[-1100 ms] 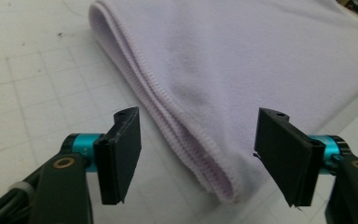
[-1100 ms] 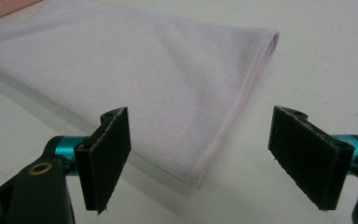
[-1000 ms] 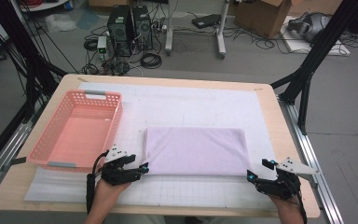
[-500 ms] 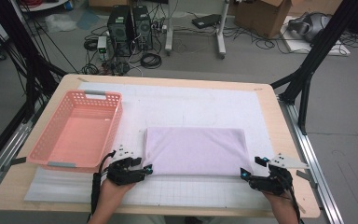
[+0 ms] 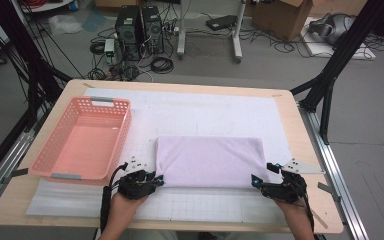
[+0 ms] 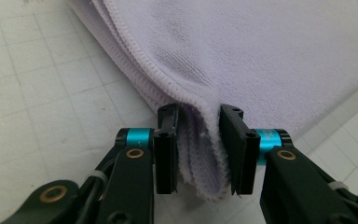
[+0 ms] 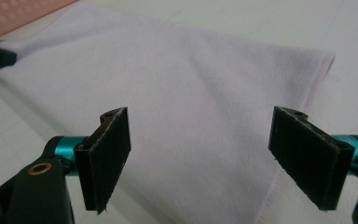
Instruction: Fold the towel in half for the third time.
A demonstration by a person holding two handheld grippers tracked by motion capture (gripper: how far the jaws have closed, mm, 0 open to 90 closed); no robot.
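A folded lilac towel point(image 5: 210, 160) lies flat on the white gridded mat near the table's front edge. My left gripper point(image 5: 155, 181) is at the towel's near left corner. In the left gripper view the jaws pinch the bunched layers of the towel point(image 6: 261, 56) between them, so the left gripper point(image 6: 198, 149) is shut on the cloth. My right gripper point(image 5: 256, 182) sits at the near right corner. In the right gripper view it point(image 7: 214, 158) stands wide open, with the towel point(image 7: 191, 84) lying flat beneath and beyond its jaws.
A pink plastic basket point(image 5: 50, 142) stands to the left of the towel, with nothing inside it. The white mat point(image 5: 205, 112) covers most of the wooden table. Computers, cables and boxes lie on the floor beyond the far edge.
Both grippers have slid inward to the towel's near corners. The left one has closed its jaws on the left corner.
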